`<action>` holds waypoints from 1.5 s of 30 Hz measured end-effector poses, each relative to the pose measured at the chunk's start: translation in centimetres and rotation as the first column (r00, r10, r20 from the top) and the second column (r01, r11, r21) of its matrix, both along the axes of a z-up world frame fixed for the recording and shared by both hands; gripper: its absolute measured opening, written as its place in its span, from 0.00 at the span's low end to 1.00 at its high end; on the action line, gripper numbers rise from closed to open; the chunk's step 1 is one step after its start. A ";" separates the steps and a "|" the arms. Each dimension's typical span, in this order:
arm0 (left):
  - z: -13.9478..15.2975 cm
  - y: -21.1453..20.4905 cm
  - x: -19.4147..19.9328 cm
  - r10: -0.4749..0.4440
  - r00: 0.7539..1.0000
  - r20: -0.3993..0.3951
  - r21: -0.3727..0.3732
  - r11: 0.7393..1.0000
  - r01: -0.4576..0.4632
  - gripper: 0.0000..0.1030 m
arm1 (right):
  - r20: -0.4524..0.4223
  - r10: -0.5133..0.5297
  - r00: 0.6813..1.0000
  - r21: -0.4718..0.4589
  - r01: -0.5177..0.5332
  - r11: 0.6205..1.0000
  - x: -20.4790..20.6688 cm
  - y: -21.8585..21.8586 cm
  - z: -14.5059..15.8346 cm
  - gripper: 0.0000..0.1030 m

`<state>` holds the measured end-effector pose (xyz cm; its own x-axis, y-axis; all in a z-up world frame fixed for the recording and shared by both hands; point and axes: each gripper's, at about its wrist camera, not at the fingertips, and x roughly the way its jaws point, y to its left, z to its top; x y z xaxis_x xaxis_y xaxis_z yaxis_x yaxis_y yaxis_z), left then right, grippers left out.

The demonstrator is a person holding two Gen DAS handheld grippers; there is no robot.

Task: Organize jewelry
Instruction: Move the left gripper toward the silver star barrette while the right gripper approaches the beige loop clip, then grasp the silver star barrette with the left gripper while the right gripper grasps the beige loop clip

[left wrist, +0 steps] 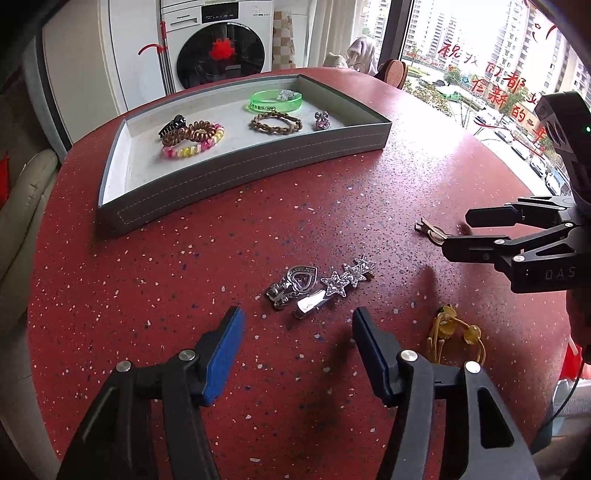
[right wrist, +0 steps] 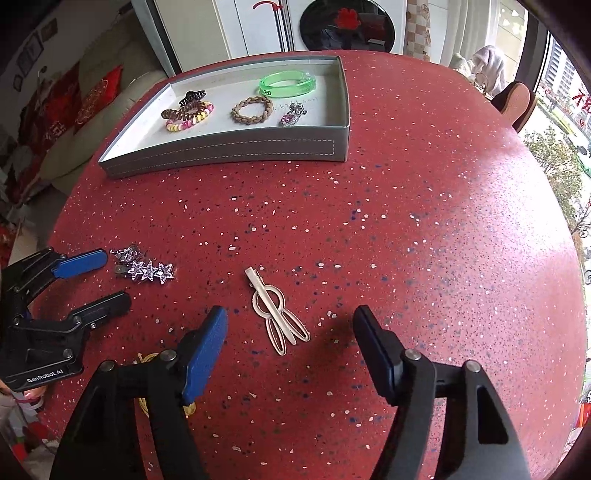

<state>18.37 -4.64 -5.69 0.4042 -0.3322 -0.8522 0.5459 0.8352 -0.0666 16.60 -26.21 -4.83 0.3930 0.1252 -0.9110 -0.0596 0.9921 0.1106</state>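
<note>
A round red speckled table (left wrist: 207, 236) fills the near field of both views. Beyond its far edge, a white front-loading washing machine (left wrist: 218, 40) is seen, with a red ornament (left wrist: 221, 50) fixed on its dark door. A beige sofa (right wrist: 110, 74) with red cushions (right wrist: 99, 94) is located at far left. A window (left wrist: 491, 55) bearing red characters is located at far right, with high-rise buildings (left wrist: 436, 26) visible through it.
</note>
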 end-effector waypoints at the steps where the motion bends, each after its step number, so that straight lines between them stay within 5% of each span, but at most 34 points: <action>1: 0.0 -0.1 0.2 0.002 1.000 0.000 -0.002 1.000 -0.002 0.75 | -0.002 0.002 1.000 -0.002 -0.002 1.000 0.0 0.1 -0.1 0.63; 4: 0.2 -0.3 0.4 0.015 1.000 -0.014 0.003 1.000 -0.015 0.63 | 0.002 0.013 1.000 -0.021 -0.013 1.000 0.2 0.5 0.0 0.60; 12: 0.3 -2.3 -1.3 -0.077 0.996 -0.038 -0.040 0.996 0.076 0.63 | 0.005 0.036 0.999 -0.027 -0.036 0.999 0.2 0.9 0.0 0.59; 19: 0.3 -3.3 -0.5 -0.102 0.987 -0.122 -0.185 0.980 0.078 0.53 | 0.006 0.034 0.999 -0.023 -0.034 0.999 0.1 0.6 0.1 0.58; 28: 1.4 -3.9 -0.9 -0.105 0.993 -0.044 -0.104 0.989 0.100 0.53 | 0.010 0.043 0.999 -0.036 -0.043 0.998 -0.1 -0.2 0.2 0.50; 34: 3.7 -5.1 -2.2 -0.180 0.970 0.161 0.023 0.984 0.179 0.53 | 0.011 0.056 0.998 -0.027 -0.055 0.998 -0.2 -0.4 0.2 0.50; 40: 2.5 -7.2 -0.7 -0.316 0.935 0.160 0.147 0.944 0.294 0.53 | 0.012 0.056 0.998 -0.018 -0.056 0.998 -0.7 -1.0 0.3 0.50; 45: 2.1 -8.5 -0.5 -0.400 0.910 0.114 0.149 0.912 0.382 0.53 | 0.007 0.046 0.999 -0.016 -0.046 0.999 -0.9 -1.7 0.3 0.50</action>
<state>17.84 -13.18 -3.62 0.3801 -0.3863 -0.8404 0.8265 0.5497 0.1211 15.65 -27.87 -4.49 0.3937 0.1292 -0.9101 -0.1064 0.9898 0.0945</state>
